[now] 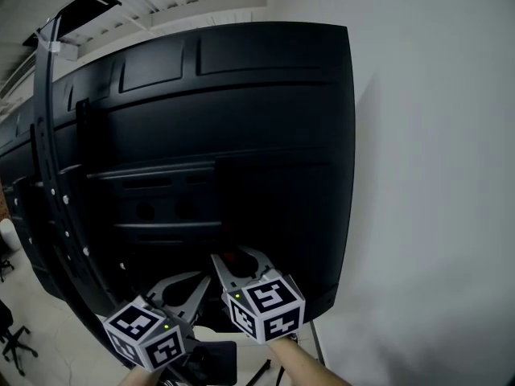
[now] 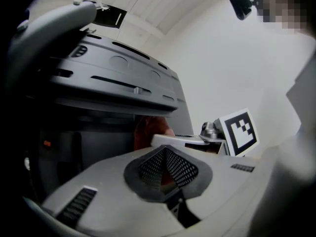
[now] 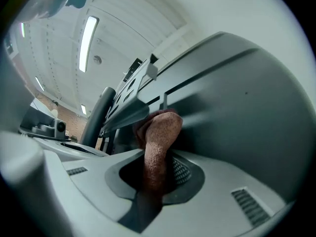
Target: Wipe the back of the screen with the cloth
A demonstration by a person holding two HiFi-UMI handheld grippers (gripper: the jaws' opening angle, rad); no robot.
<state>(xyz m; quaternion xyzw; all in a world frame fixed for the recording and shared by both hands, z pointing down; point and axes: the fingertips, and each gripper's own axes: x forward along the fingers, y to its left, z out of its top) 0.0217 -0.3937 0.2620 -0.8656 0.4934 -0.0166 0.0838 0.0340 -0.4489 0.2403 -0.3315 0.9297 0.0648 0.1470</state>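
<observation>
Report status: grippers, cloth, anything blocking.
Right gripper shut on cloth. Left gripper shut, empty. Cloth up at lower back of screen. Nothing blocking.

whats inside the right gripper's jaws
A brown cloth, clamped in the right gripper; its bunched end sits against the dark back of the screen. Its tail is hidden down between the jaws.

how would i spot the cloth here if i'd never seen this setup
Start at the big black back of the screen that fills the head view. Near its lower edge the right gripper reaches up, and the cloth is the bunched wad pinched in its jaws, close to the panel. It is the only rust-brown, fuzzy thing among smooth black and grey plastic.
</observation>
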